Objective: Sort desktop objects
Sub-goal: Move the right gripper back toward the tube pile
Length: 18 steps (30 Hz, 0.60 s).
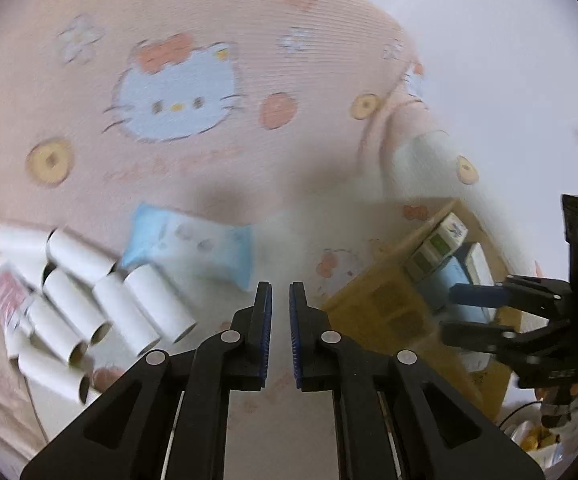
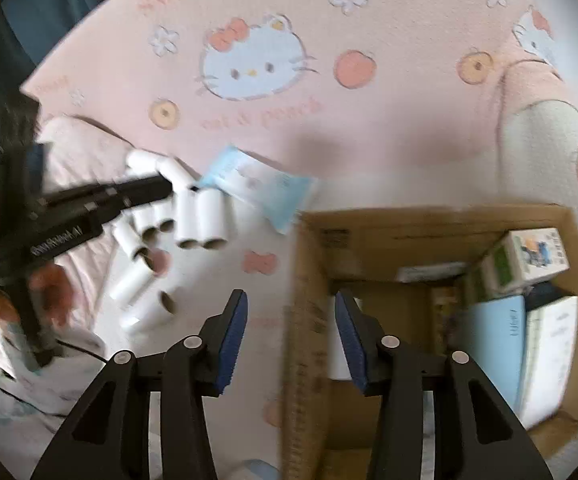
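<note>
Hovering over the pink cat-print cloth (image 2: 369,128) | left hand-held gripper (image 1: 280,336) nearly closed, empty, rolls (image 1: 89,304) and blue pack (image 1: 187,242) ahead | right hand-held gripper (image 2: 291,340) wide apart, empty, above box (image 2: 309,280) wall | writing blurred.

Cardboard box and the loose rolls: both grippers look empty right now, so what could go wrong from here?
1. The white rolls lie in a loose pile on soft bedding; pinching one may send its neighbours rolling.
2. The left gripper is nearly closed, too narrow for a roll unless opened first.
3. The right gripper straddles the cardboard box wall and could snag it.
</note>
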### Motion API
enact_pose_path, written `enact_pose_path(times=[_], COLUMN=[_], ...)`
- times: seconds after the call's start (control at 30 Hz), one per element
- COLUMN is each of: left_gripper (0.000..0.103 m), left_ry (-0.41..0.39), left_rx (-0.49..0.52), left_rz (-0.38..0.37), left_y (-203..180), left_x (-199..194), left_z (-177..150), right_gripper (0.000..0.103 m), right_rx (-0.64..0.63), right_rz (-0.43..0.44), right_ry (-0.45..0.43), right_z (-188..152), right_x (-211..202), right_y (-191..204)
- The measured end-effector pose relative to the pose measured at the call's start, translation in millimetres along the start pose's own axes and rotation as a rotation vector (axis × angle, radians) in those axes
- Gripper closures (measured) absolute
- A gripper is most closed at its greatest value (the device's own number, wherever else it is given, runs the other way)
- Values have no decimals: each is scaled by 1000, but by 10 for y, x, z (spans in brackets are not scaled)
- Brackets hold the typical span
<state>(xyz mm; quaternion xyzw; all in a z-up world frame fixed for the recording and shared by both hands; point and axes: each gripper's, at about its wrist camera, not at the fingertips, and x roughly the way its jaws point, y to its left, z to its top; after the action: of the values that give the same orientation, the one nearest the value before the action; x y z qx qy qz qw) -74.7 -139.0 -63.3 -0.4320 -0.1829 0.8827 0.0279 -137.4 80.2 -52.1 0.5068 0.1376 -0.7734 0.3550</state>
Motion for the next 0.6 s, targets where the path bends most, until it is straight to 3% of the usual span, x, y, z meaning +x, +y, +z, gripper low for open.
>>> enact_pose_path(times=[0.07,0.13,0.17,0.2,0.4,0.47,0.6], left_gripper=[87,73,58,50,50,50,50], left_ry=[-12,-30,-43,-50,-56,-44,-43], left_rx=[-14,-27,-35,-44,-235,-252,-211], left_rz=[24,40,40,37,-38,-10,123], left_y=[118,231,300,350,904,1003,1075], left_x=[-31,-76,-88,-95,-107,-107,-163], left_z=[-77,-155,-204,-242,-660,-774,-983], right_gripper=[46,45,43,43,43,43,43], right_rx=[5,-15,-21,-27,-70,-70,-71], right_rz=[30,69,75,85,146,174,161], right_ry=[-15,-40,-61,-76,-137,-144,-197], right_z=[-9,-10,-10,-6,-47,-69,-111], right_x=[-3,-21,-21,2,131,184,344], right_y=[80,194,243,306,612,684,851])
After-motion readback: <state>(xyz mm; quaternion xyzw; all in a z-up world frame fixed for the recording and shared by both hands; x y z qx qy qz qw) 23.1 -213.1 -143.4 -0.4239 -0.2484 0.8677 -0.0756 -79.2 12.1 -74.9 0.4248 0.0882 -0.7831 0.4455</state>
